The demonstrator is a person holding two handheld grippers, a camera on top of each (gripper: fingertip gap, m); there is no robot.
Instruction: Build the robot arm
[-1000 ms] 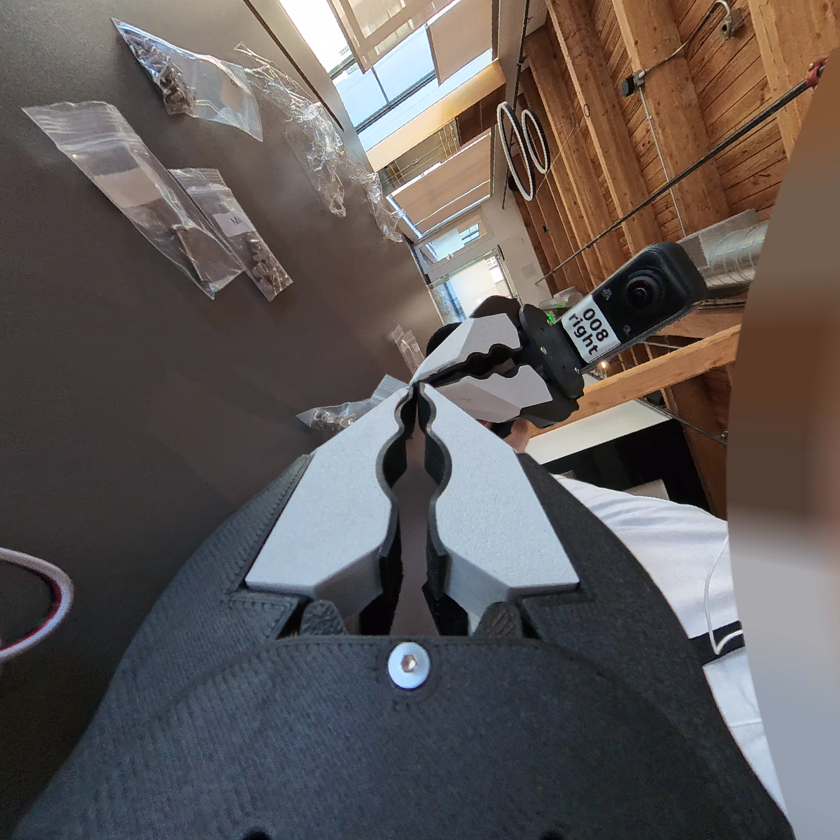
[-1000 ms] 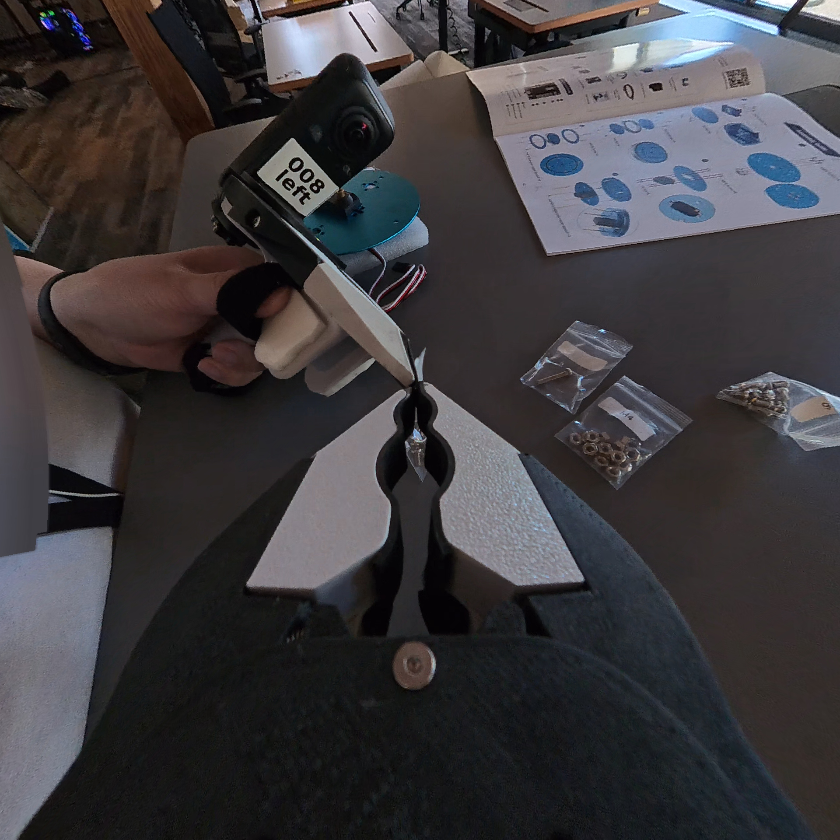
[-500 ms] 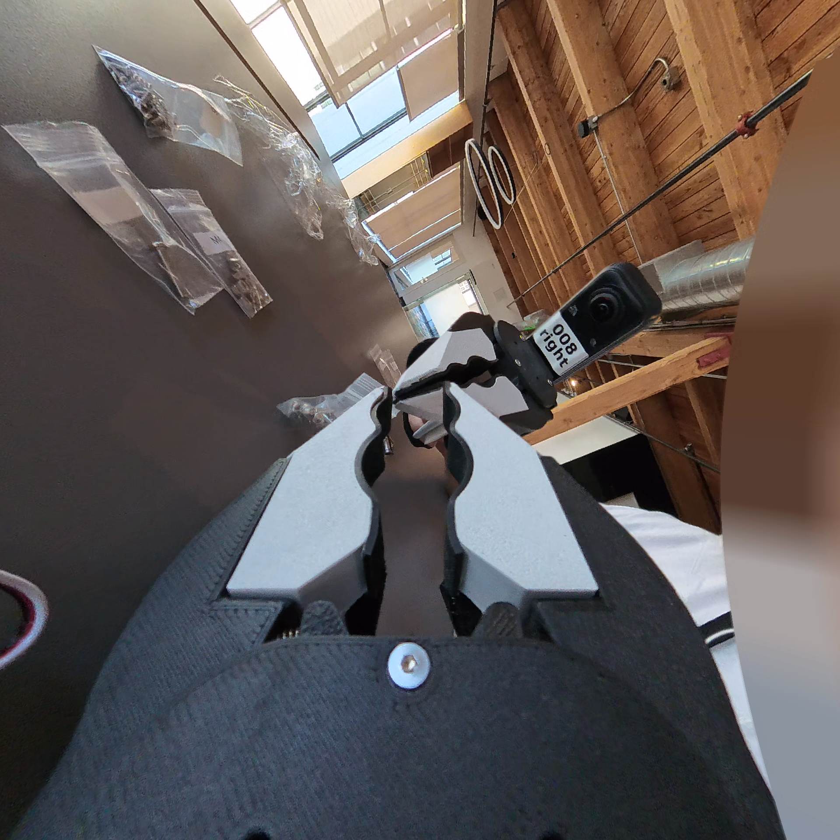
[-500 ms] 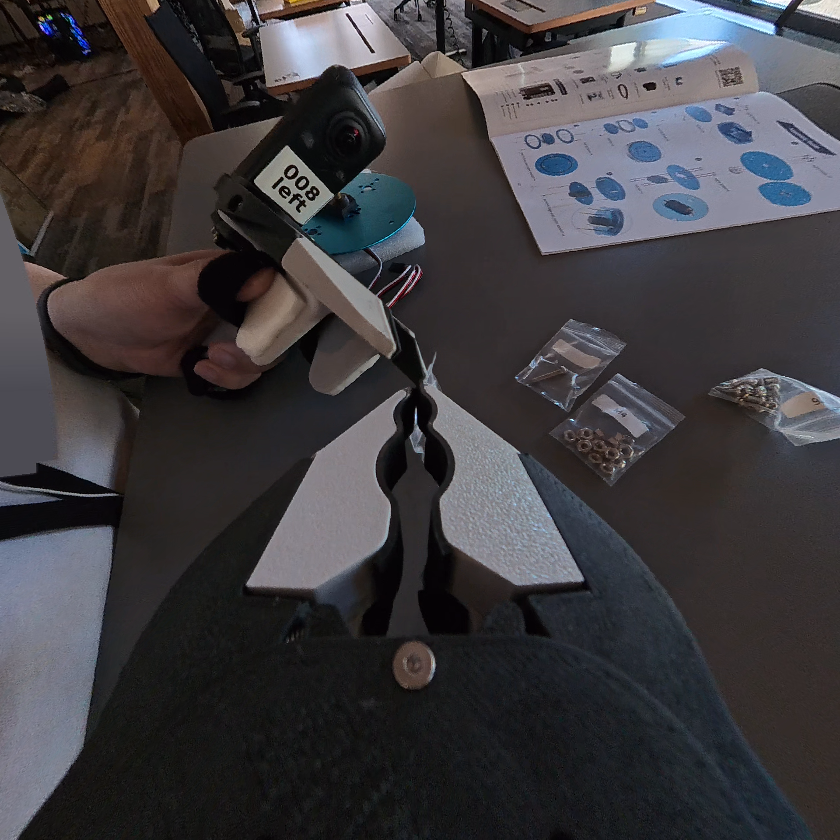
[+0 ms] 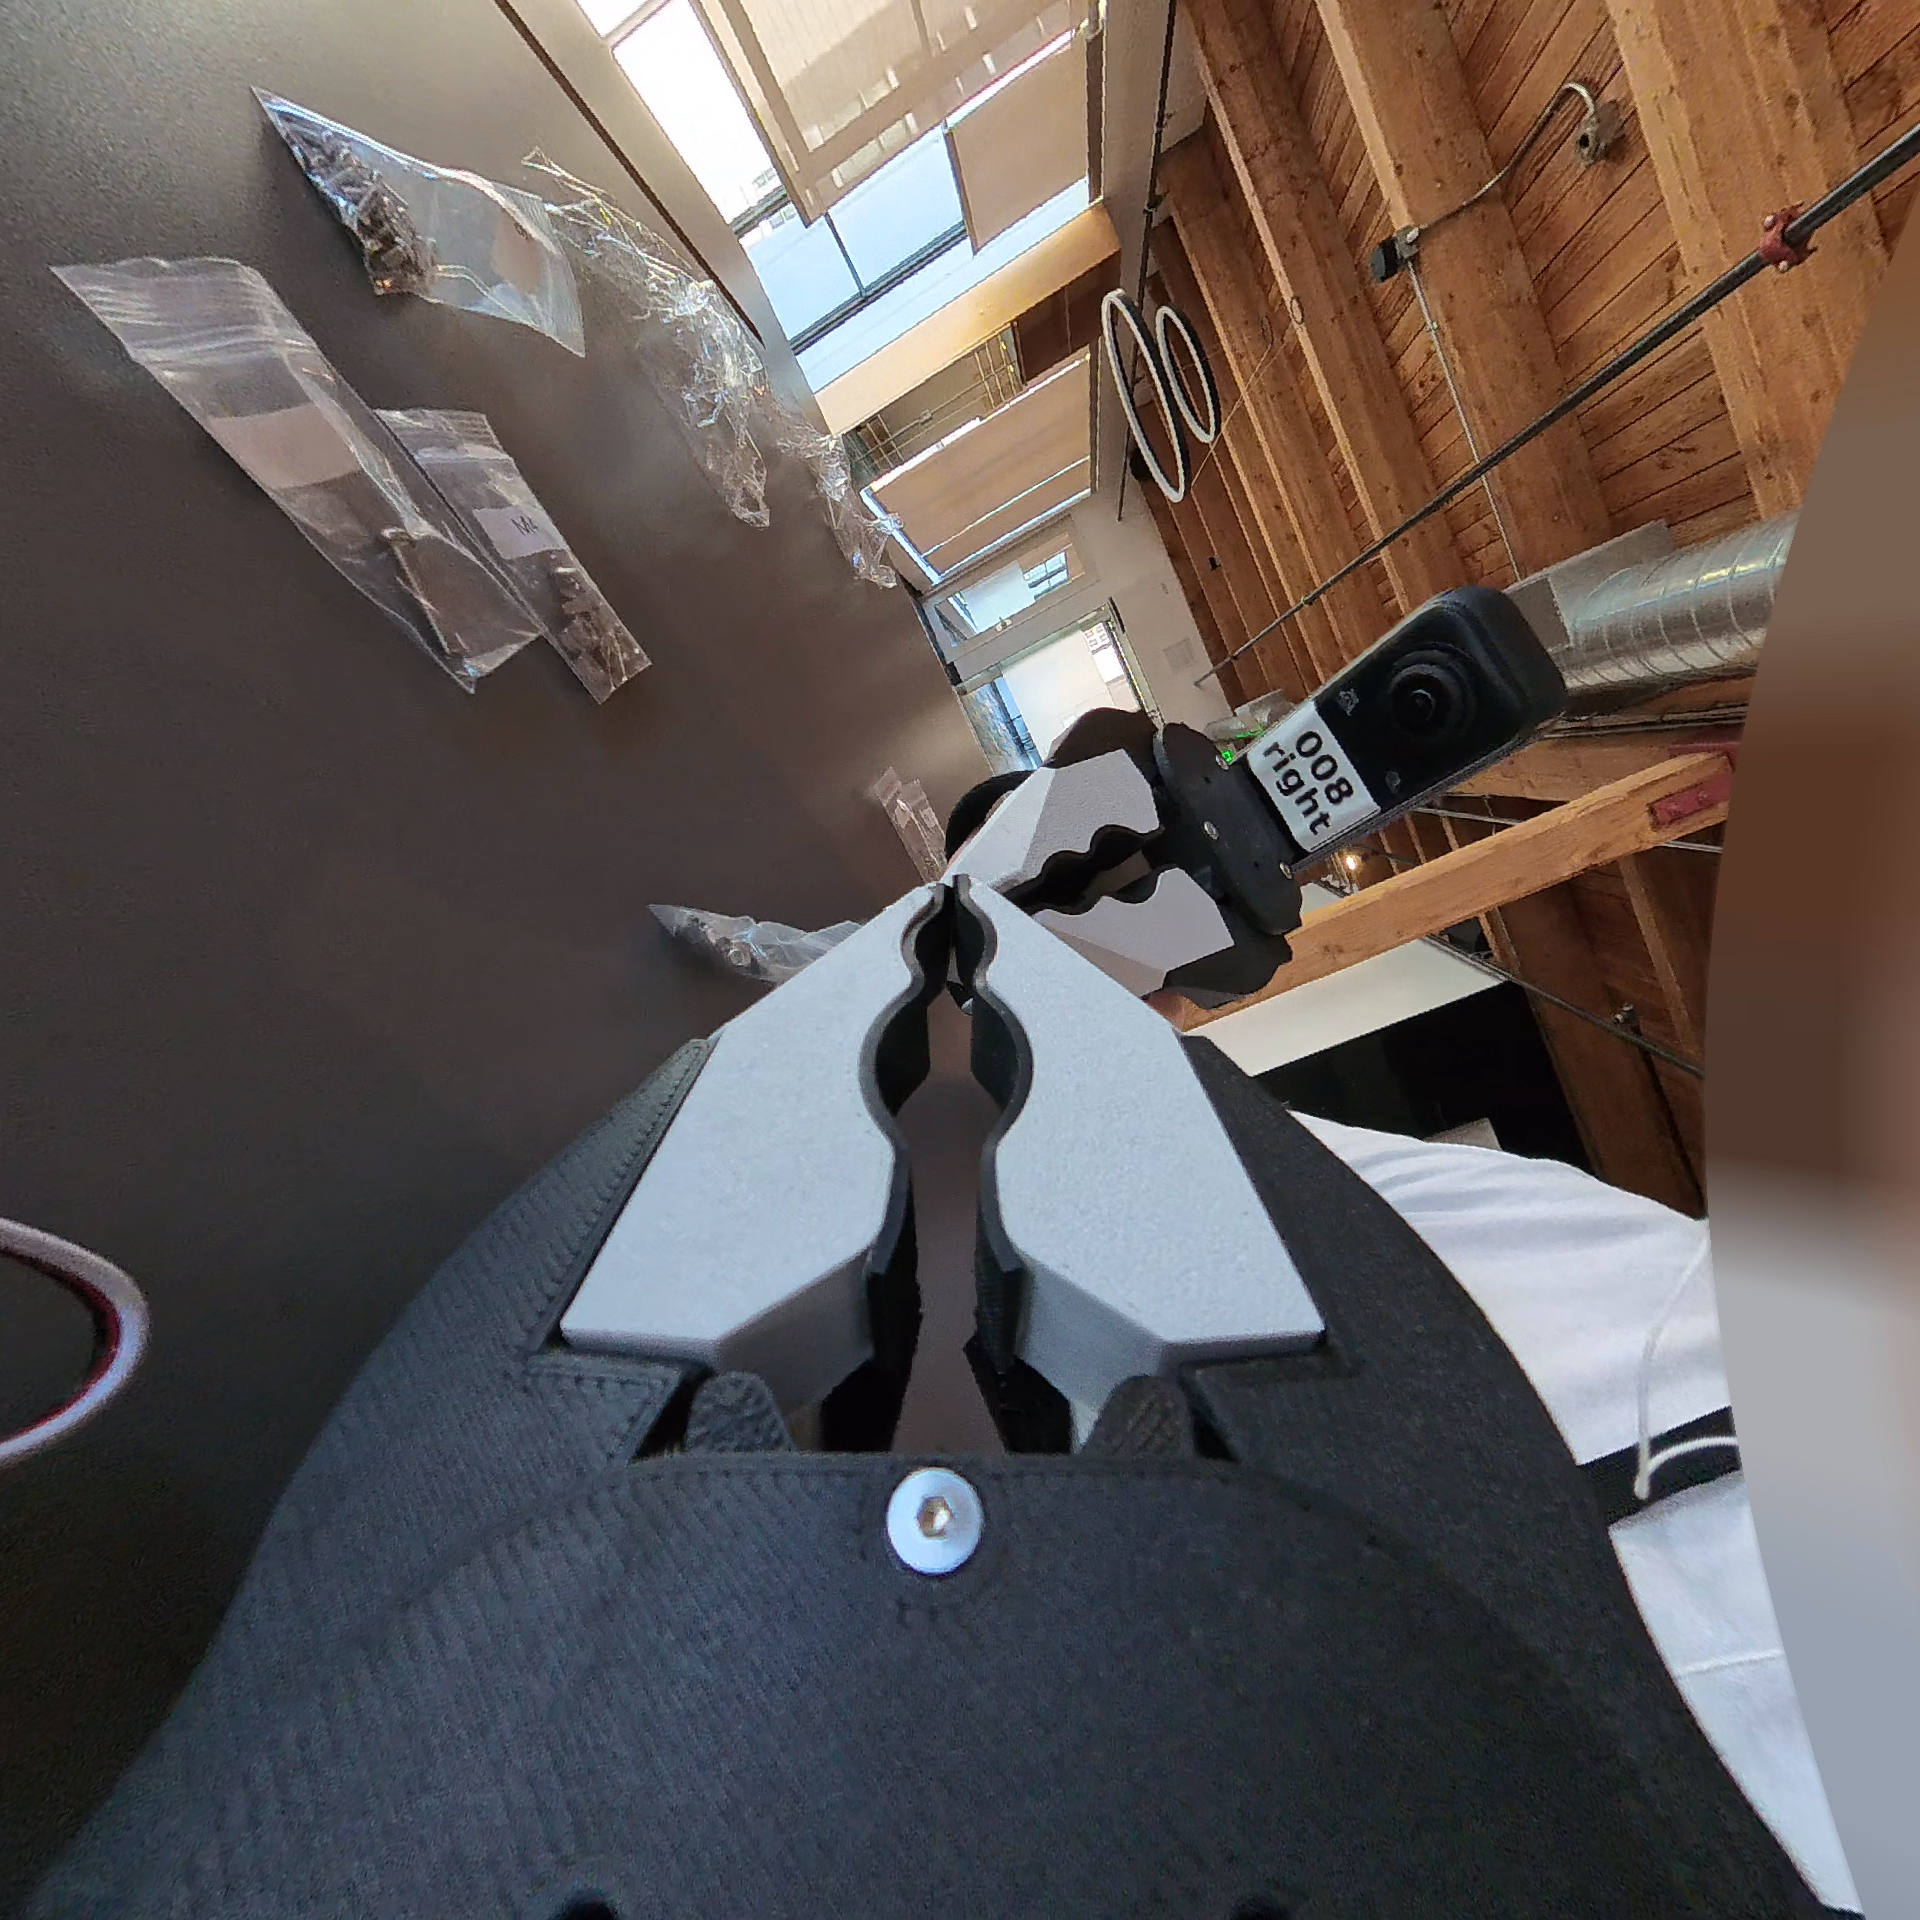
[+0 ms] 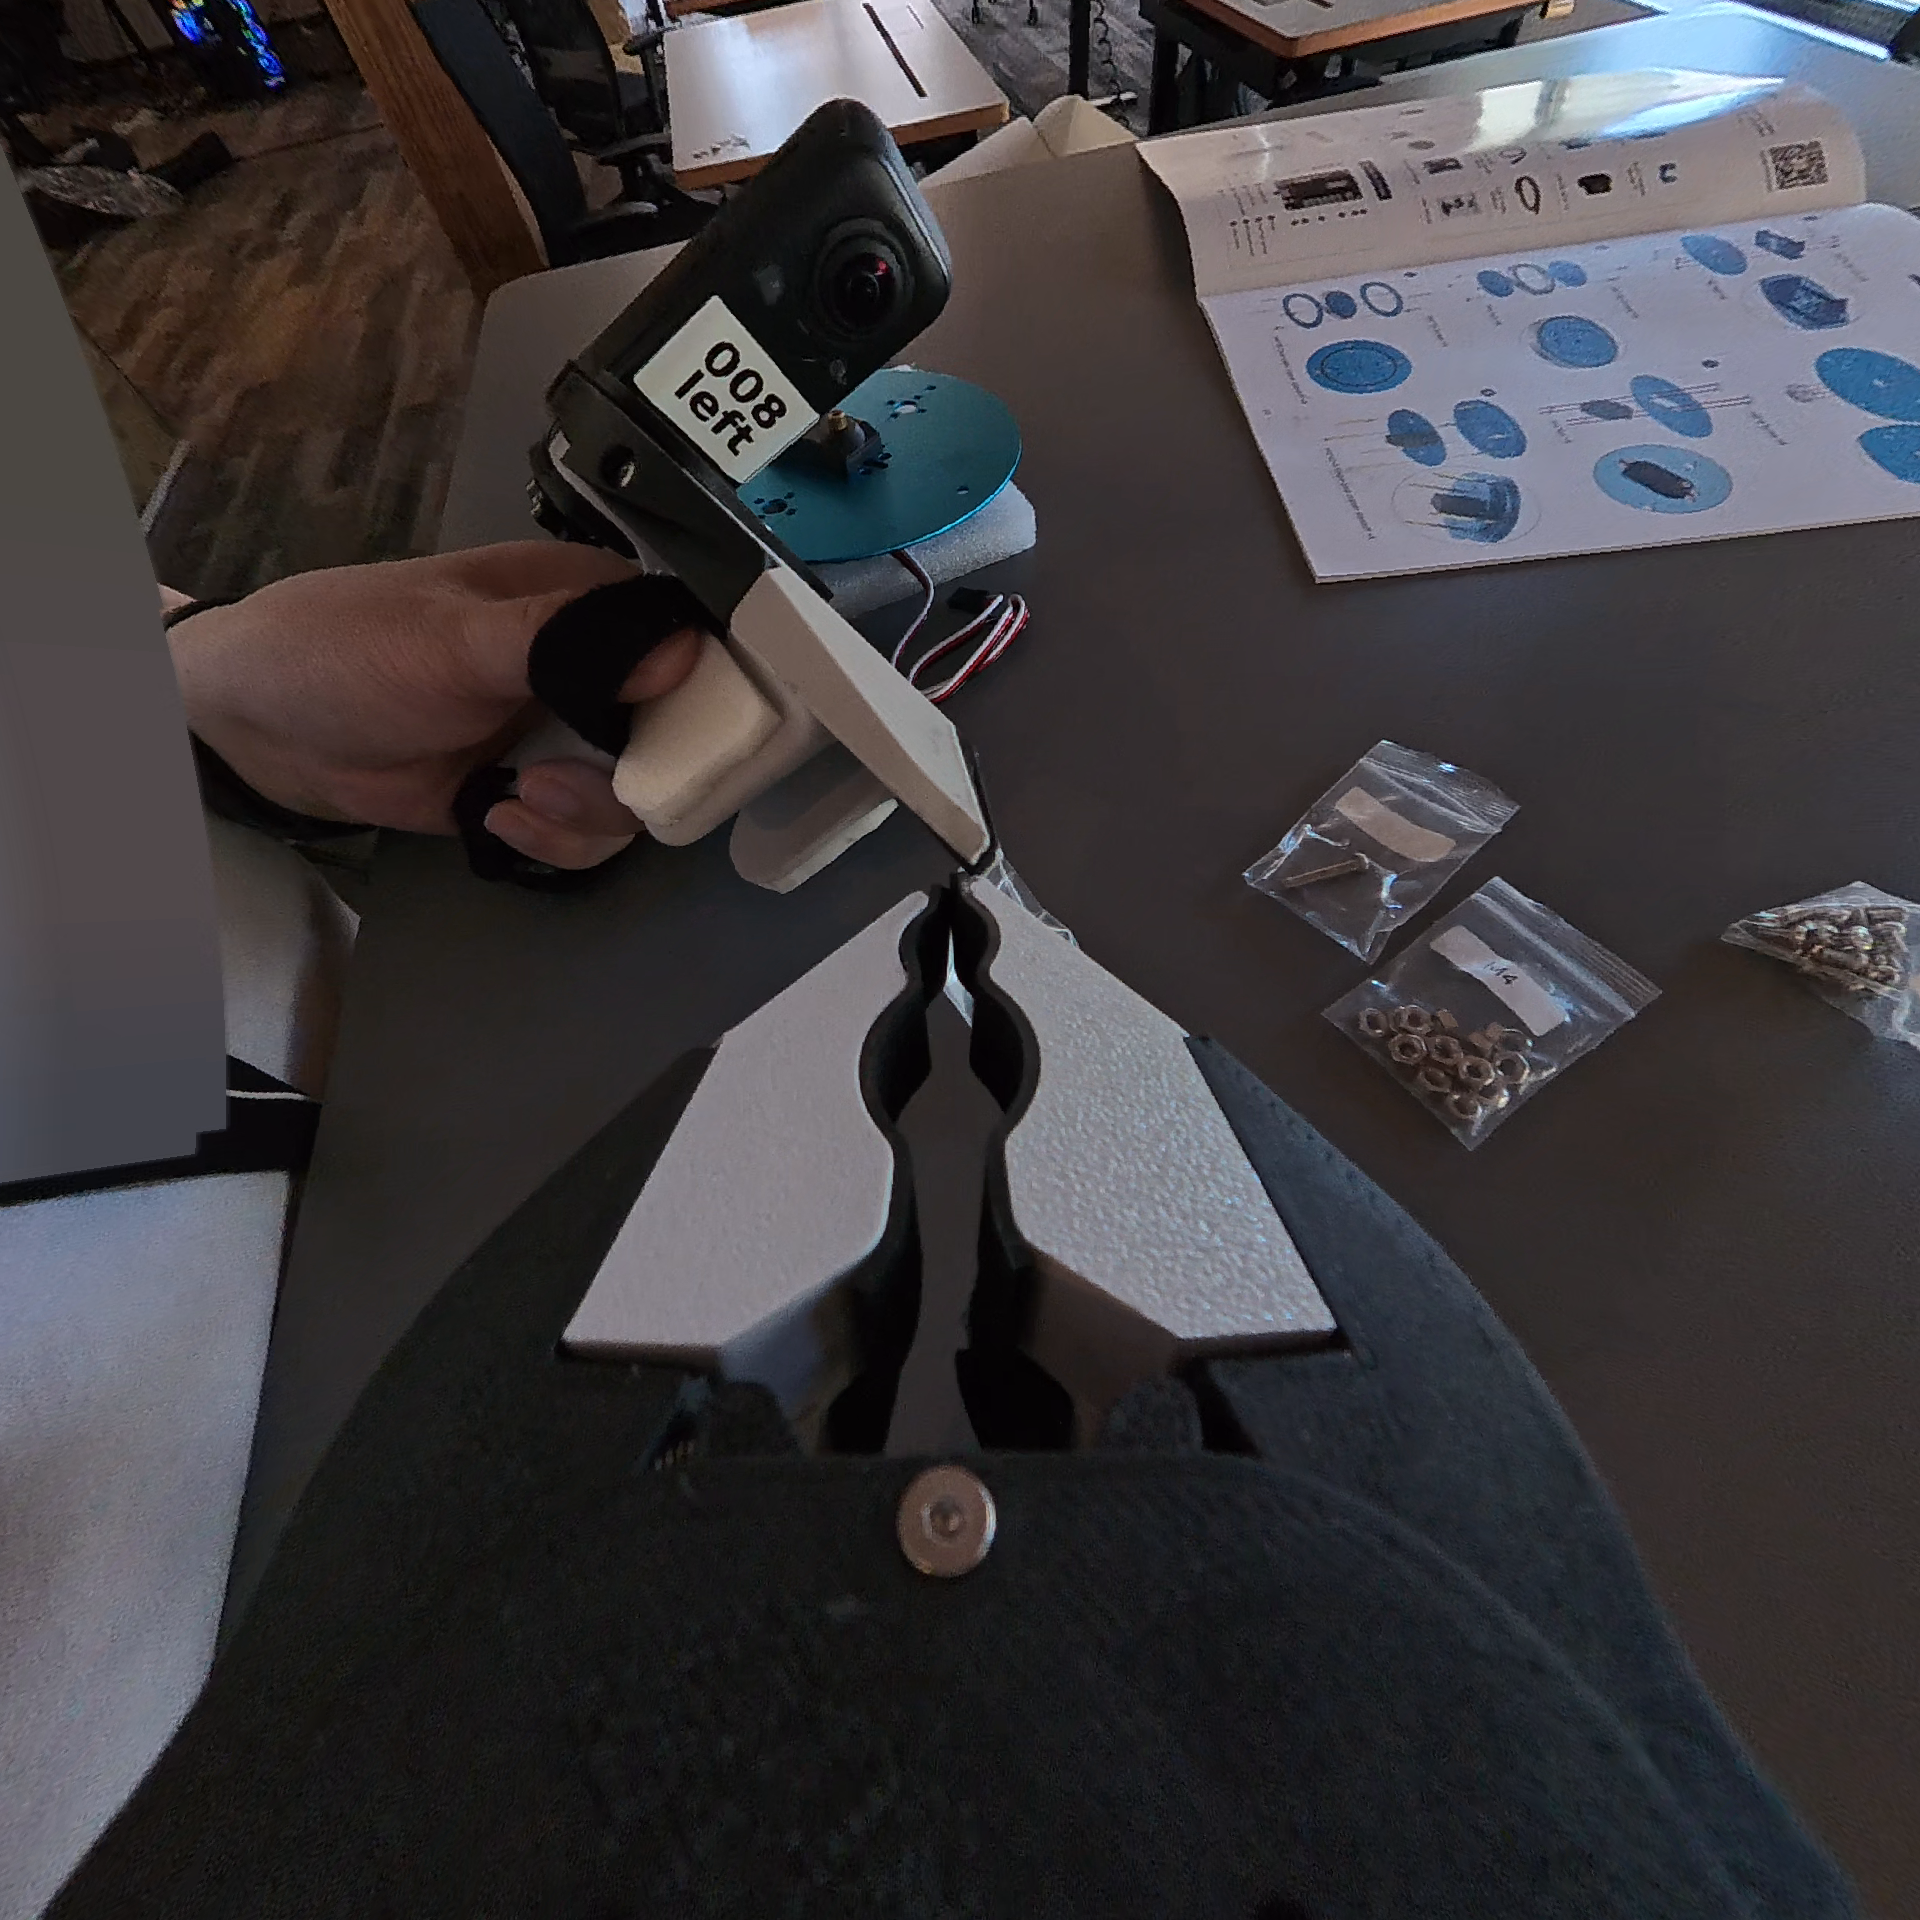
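A small clear plastic bag (image 6: 1023,912) with a few metal parts hangs over the dark table (image 6: 1299,675) between the two grippers. My right gripper (image 6: 951,906) is shut on the bag, with plastic showing between its pads. My left gripper (image 5: 951,894) is shut on the bag's edge. In the right wrist view it (image 6: 971,854) comes in from the upper left, its tip right at the right gripper's tips. In the left wrist view the bag (image 5: 743,940) sticks out to the left of my fingers, and the right gripper's fingers (image 5: 1081,831) sit just behind them.
Bags of nuts (image 6: 1475,1023), a bolt (image 6: 1371,842) and screws (image 6: 1839,945) lie at the right. An open manual (image 6: 1558,343) lies at the far right. A blue disc (image 6: 904,457) on white foam with wires (image 6: 966,644) stands behind the left gripper. Crumpled wrap (image 5: 707,343) lies farther off. My two grippers' fingertips are within a few centimetres of each other.
My left gripper let go of the bag's edge, opened, then shut on it again. My right gripper stayed shut on the bag and barely moved.
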